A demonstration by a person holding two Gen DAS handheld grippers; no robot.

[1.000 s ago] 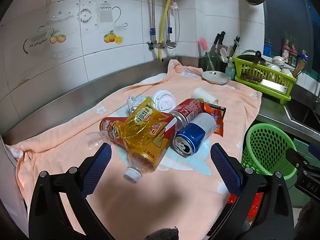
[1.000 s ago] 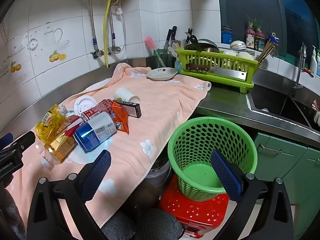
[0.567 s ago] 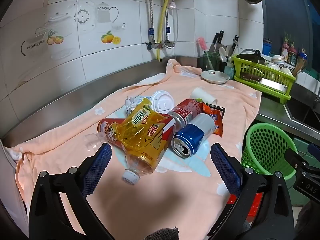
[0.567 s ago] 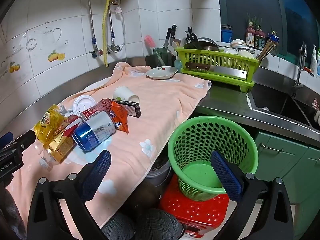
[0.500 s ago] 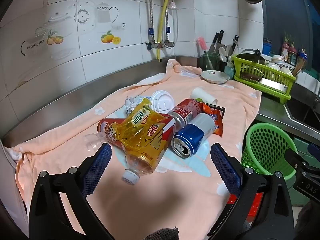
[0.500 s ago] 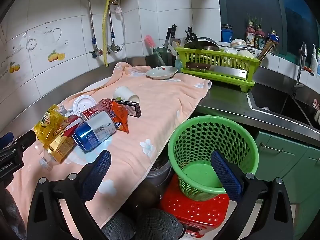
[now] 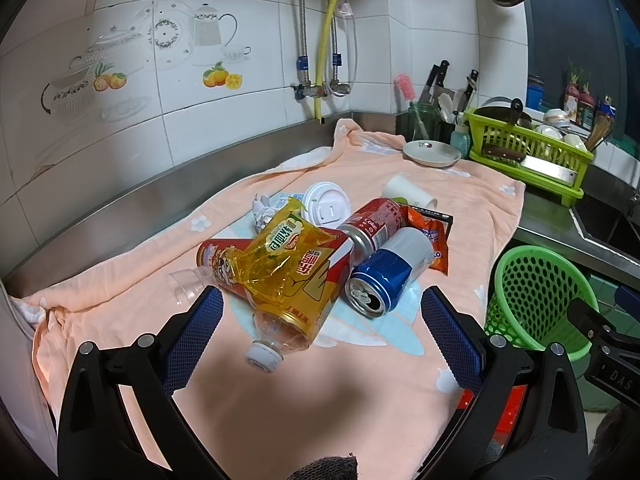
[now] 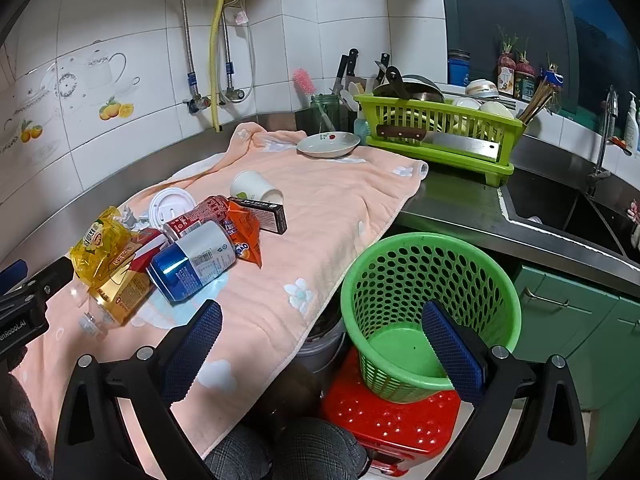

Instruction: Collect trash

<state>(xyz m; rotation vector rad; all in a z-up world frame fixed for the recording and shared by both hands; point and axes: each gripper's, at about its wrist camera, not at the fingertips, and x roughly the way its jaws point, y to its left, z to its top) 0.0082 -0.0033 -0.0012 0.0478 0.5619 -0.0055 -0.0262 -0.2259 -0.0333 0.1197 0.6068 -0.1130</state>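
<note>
Item: blue-and-silver aluminium drink can (image 7: 390, 270), lying in the litter heap on the peach towel (image 7: 280, 384). Likely light, slick, dentable; grasp mid-body. Left gripper (image 7: 322, 332) and right gripper (image 8: 320, 344) spread wide, empty. Green mesh basket (image 8: 430, 308) alongside.

peach towel (image 7: 472, 196), white dish (image 8: 329, 144), green dish rack (image 8: 440, 136), red stool (image 8: 384, 420)

You're in a home kitchen: tiled wall (image 7: 248, 8) with teapot decals, steel worktop (image 8: 460, 204) and sink (image 8: 560, 208), a green dish rack (image 8: 440, 128) of bowls, knives (image 7: 436, 80) in a holder.
</note>
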